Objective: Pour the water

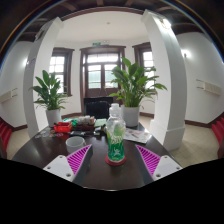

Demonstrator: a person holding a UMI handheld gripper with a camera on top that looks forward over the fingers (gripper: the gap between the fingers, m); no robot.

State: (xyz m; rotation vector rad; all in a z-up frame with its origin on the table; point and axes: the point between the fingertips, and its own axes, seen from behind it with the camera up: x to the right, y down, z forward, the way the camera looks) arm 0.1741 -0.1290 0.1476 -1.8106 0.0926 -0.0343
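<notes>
A green plastic bottle (116, 143) with a white cap stands upright on a red coaster on the dark round table (40, 148). It sits between my fingers and slightly ahead of them, with a gap on each side. My gripper (114, 160) is open, its magenta pads (80, 158) spread wide to the left and right of the bottle. A white cup (75, 143) rests on the table just left of the bottle, near the left finger.
Red and green items (72, 126) clutter the table's far left. A white pot with a leafy plant (131, 110) stands beyond the bottle, with papers (138, 133) beside it. Another potted plant (50, 95) is farther left. White pillars and windows lie behind.
</notes>
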